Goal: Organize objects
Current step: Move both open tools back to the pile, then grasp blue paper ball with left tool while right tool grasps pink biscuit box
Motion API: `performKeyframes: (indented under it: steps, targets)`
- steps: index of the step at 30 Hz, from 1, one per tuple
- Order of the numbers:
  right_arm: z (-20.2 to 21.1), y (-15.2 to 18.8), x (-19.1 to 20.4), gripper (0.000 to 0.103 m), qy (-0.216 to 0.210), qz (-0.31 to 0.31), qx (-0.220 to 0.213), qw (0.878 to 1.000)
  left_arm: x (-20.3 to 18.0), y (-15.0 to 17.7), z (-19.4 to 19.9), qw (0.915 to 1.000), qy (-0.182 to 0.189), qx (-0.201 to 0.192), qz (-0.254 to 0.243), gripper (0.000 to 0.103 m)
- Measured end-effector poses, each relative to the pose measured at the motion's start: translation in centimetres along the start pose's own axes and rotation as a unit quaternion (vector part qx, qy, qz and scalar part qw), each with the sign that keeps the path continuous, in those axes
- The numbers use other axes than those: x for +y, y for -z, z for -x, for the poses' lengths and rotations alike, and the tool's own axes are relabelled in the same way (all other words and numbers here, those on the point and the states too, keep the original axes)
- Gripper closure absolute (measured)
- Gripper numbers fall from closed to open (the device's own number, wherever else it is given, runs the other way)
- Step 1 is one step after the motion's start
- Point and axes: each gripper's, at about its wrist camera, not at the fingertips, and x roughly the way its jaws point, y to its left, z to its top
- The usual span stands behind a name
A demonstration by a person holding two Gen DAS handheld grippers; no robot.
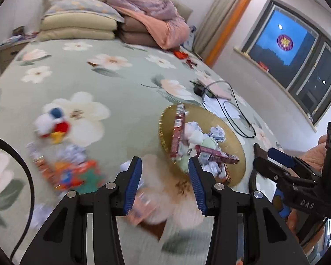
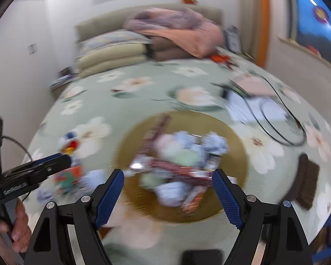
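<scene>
On the flowered green bedspread lies a round gold tray (image 1: 165, 137) (image 2: 236, 154) heaped with crumpled paper balls (image 1: 217, 132) (image 2: 214, 142) and long maroon boxes (image 1: 178, 130) (image 2: 176, 167). My left gripper (image 1: 164, 165) is open just short of the tray's near rim, with nothing between its blue pads. Over the tray's near side my right gripper (image 2: 168, 176) stands wide open and empty; the left wrist view shows it (image 1: 264, 151) at the right. Left of the tray lie a blurred plush toy (image 1: 53, 125) (image 2: 70, 143) and colourful packets (image 1: 72, 172) (image 2: 68, 176).
A black cable (image 1: 234, 114) (image 2: 282, 119) loops over papers beyond the tray. A brown brush (image 2: 304, 183) lies at its right. Pillows (image 1: 77, 24) and a pink blanket (image 1: 156, 15) are stacked at the headboard. A person's hand (image 2: 17, 225) grips the left tool's handle. Both views are motion-blurred.
</scene>
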Motion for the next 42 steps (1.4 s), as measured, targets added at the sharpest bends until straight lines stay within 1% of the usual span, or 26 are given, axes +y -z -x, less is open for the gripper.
performKeyframes:
  steps: [3, 4, 6, 7, 8, 9, 10, 12, 14, 17, 20, 24, 25, 26, 27, 28, 29, 30, 34, 36, 37, 38, 40, 42]
  targets:
    - [2.4, 0.4, 5.0, 0.022, -0.044, 0.043, -0.013, 0.998, 2.1, 1.3, 4.8, 0.9996, -0.019, -0.021, 0.010, 0.061]
    - [2.8, 0.7, 6.2, 0.021, -0.055, 0.052, -0.014, 0.997, 2.8, 1.7, 6.1, 0.9991, -0.029, -0.029, 0.013, 0.058]
    - [3.4, 1.6, 9.2, 0.016, -0.081, 0.068, -0.013, 0.994, 4.6, 2.8, 8.8, 0.9967, -0.063, -0.049, 0.016, 0.040]
    - [3.2, 2.2, 10.4, 0.011, -0.092, 0.073, -0.009, 0.993, 5.8, 3.6, 10.2, 0.9942, -0.088, -0.059, 0.017, 0.017]
    - [2.7, 3.1, 11.8, 0.009, -0.104, 0.077, 0.000, 0.992, 7.0, 4.5, 11.4, 0.9910, -0.114, -0.069, 0.018, 0.003]
    - [2.2, 3.8, 12.8, 0.009, -0.112, 0.080, 0.010, 0.990, 7.8, 4.9, 12.0, 0.9889, -0.126, -0.076, 0.020, 0.003]
    - [1.3, 4.7, 13.9, 0.009, -0.121, 0.082, 0.026, 0.989, 9.3, 6.0, 12.7, 0.9863, -0.143, -0.078, 0.023, 0.003]
    - [-0.9, 6.6, 15.6, 0.009, -0.150, 0.074, 0.067, 0.984, 11.6, 7.1, 12.3, 0.9872, -0.149, -0.048, 0.032, 0.003]
    - [-3.0, 8.0, 16.5, 0.009, -0.173, 0.060, 0.102, 0.978, 13.2, 8.2, 11.3, 0.9888, -0.140, -0.027, 0.044, 0.003]
    - [-5.8, 9.4, 17.2, 0.010, -0.172, 0.053, 0.140, 0.974, 15.0, 9.8, 7.0, 0.9915, -0.118, 0.018, 0.050, 0.003]
    - [-7.0, 9.5, 17.1, 0.013, -0.158, 0.064, 0.146, 0.975, 15.6, 10.5, 3.5, 0.9906, -0.120, 0.043, 0.050, 0.003]
    - [-7.4, 8.7, 15.4, 0.013, -0.123, 0.075, 0.125, 0.982, 16.1, 10.0, -0.2, 0.9898, -0.127, 0.047, 0.044, 0.003]
    - [-7.7, 8.6, 14.7, 0.013, -0.118, 0.069, 0.123, 0.983, 16.3, 9.8, -1.1, 0.9896, -0.129, 0.048, 0.042, 0.008]
    - [-8.2, 8.5, 13.7, 0.013, -0.117, 0.059, 0.126, 0.983, 16.2, 9.7, -1.8, 0.9897, -0.125, 0.057, 0.039, 0.030]
    - [-9.0, 8.4, 12.6, 0.013, -0.120, 0.044, 0.130, 0.983, 16.2, 9.8, -2.4, 0.9899, -0.119, 0.066, 0.038, 0.042]
    - [-9.4, 8.3, 12.1, 0.013, -0.125, 0.033, 0.131, 0.983, 16.0, 9.8, -2.7, 0.9909, -0.115, 0.061, 0.032, 0.043]
    - [-10.1, 8.3, 11.5, 0.013, -0.133, 0.018, 0.134, 0.982, 15.9, 9.9, -2.5, 0.9918, -0.116, 0.046, 0.028, 0.044]
    - [-11.0, 8.3, 11.1, 0.013, -0.131, 0.009, 0.141, 0.981, 15.7, 10.0, -2.5, 0.9921, -0.116, 0.042, 0.023, 0.044]
    - [-13.9, 8.4, 11.6, 0.013, -0.112, 0.012, 0.169, 0.979, 15.2, 11.0, -2.4, 0.9918, -0.126, 0.018, 0.004, 0.044]
    - [-15.3, 8.9, 12.3, 0.013, -0.096, 0.010, 0.194, 0.976, 15.3, 11.0, -2.4, 0.9917, -0.128, 0.016, 0.002, 0.044]
    - [-15.5, 9.2, 12.5, 0.013, -0.088, 0.008, 0.196, 0.977, 15.4, 11.0, -2.3, 0.9920, -0.125, 0.014, 0.003, 0.044]
    - [-15.1, 9.4, 12.9, 0.013, -0.078, 0.009, 0.185, 0.980, 15.7, 10.9, -2.2, 0.9925, -0.122, 0.012, 0.005, 0.044]
    - [-14.3, 9.8, 13.2, 0.013, -0.089, -0.007, 0.179, 0.980, 16.0, 11.0, -2.1, 0.9934, -0.114, 0.009, 0.012, 0.044]
    - [-13.2, 10.3, 13.5, 0.013, -0.118, -0.040, 0.168, 0.978, 16.0, 11.0, -2.2, 0.9935, -0.113, 0.008, 0.012, 0.043]
